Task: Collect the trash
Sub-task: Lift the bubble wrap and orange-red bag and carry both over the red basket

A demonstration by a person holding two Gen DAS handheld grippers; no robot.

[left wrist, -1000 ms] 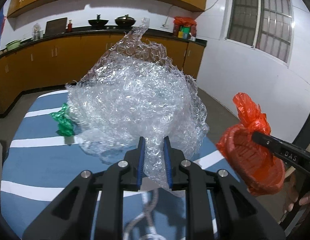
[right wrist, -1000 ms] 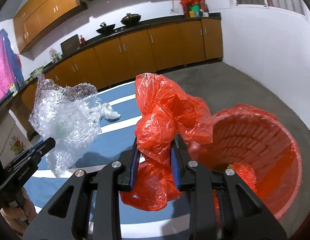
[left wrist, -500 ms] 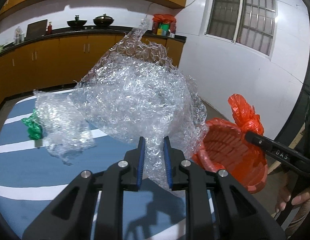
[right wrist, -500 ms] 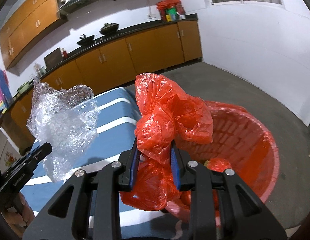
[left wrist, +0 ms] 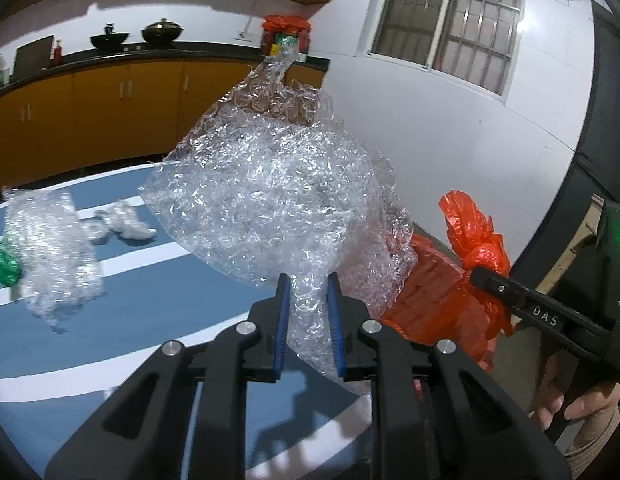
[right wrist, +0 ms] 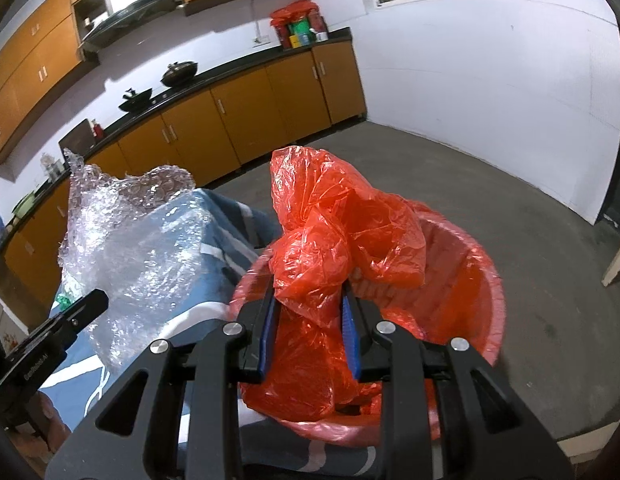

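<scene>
The bubble wrap [left wrist: 270, 200] is clear and glinting white. The bag [right wrist: 334, 240] is translucent red-orange, and the bin [right wrist: 470, 280] is red with a paler pinkish rim. The cloth [left wrist: 170, 280] is blue with white stripes. On it lie a second clear wrap [left wrist: 50, 256], a green scrap [left wrist: 4, 264] and a white wad [left wrist: 128, 226]. Both grippers [left wrist: 306, 292] [right wrist: 310, 300] are black with blue pads and silver pins. The cabinets [right wrist: 238, 120] are orange-brown under a black counter [left wrist: 150, 54]. The wall [right wrist: 490, 80] is white, the floor [right wrist: 550, 260] grey.
</scene>
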